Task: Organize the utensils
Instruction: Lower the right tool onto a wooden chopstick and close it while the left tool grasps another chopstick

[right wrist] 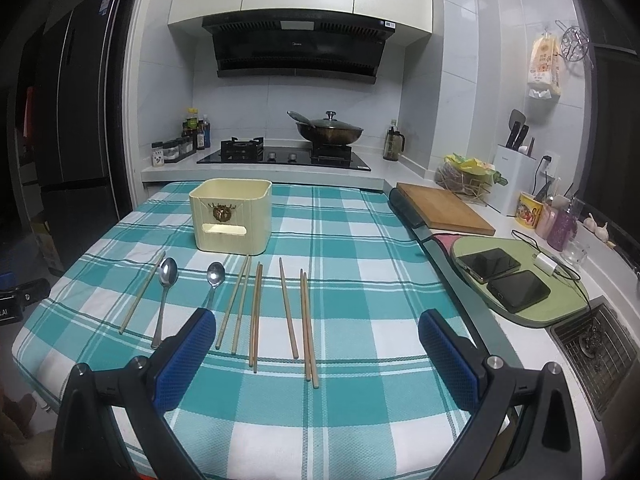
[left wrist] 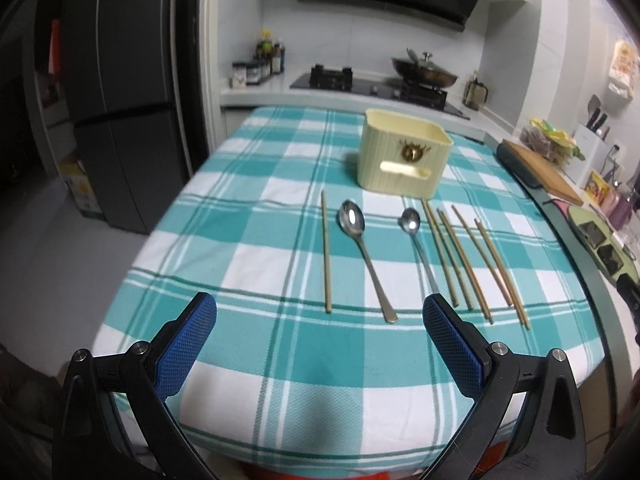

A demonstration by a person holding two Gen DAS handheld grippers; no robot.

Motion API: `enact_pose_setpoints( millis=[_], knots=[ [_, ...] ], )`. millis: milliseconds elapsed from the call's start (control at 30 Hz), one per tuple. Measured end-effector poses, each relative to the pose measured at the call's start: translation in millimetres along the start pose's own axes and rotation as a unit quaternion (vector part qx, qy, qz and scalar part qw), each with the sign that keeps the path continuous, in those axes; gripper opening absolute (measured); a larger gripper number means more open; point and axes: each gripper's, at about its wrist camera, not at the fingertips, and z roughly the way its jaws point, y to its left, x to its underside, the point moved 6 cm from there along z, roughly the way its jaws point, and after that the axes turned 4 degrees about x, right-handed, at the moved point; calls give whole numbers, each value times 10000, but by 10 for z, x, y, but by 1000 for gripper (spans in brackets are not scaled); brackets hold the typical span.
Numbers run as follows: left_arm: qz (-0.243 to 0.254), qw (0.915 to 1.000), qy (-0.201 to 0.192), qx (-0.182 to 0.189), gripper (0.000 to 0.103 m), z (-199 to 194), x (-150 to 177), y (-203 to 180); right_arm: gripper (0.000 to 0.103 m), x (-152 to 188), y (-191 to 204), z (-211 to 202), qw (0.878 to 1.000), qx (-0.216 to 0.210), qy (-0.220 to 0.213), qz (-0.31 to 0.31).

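A cream utensil holder (left wrist: 404, 154) (right wrist: 231, 215) stands upright on the teal checked tablecloth (left wrist: 248, 248) (right wrist: 360, 248). In front of it lie a single chopstick (left wrist: 326, 252) (right wrist: 142, 294), a large spoon (left wrist: 366, 262) (right wrist: 164, 300), a smaller spoon (left wrist: 418, 250) (right wrist: 214, 280) and several more chopsticks (left wrist: 468, 264) (right wrist: 280, 312). My left gripper (left wrist: 320, 312) is open and empty, hovering short of the spoon handles. My right gripper (right wrist: 316, 332) is open and empty above the near ends of the chopsticks.
A wooden cutting board (right wrist: 444, 208) (left wrist: 540, 170) and a green mat with two phones (right wrist: 516, 280) lie on the counter to the right. A stove with a wok (right wrist: 330, 130) sits behind the table. A dark fridge (left wrist: 120, 100) stands at left.
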Motion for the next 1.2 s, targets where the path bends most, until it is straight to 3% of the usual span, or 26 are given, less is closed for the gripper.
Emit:
enact_pose_setpoints(
  millis=[233, 433, 500, 567, 633, 733, 1067, 1200],
  knots=[
    [-169, 9990, 410, -58, 103, 577, -31, 183, 103, 57, -180, 655, 9987, -200, 453, -154],
    [-234, 9975, 650, -153, 103, 837, 13, 281, 102, 339, -183, 1492, 9874, -418, 1376, -662],
    [-230, 9970, 722, -170, 103, 894, 55, 279, 93, 440, -125, 1719, 9805, -672, 1705, -703],
    [-229, 9964, 793, -209, 103, 942, 91, 281, 66, 526, -82, 1938, 9737, -824, 2027, -631],
    [-248, 9958, 855, -223, 103, 989, 118, 280, 59, 580, -56, 2128, 9672, -985, 2290, -479],
    [-234, 9952, 924, -233, 103, 1039, 137, 266, 59, 587, 3, 2287, 9626, -1161, 2421, -366],
    [-141, 9938, 1061, -308, 103, 1183, 131, 237, 56, 604, 28, 2451, 9588, -1081, 2550, -624],
    [62, 9938, 1078, -270, 103, 1298, 31, 253, 56, 650, 70, 2444, 9544, -940, 2632, -1047]
  ],
)
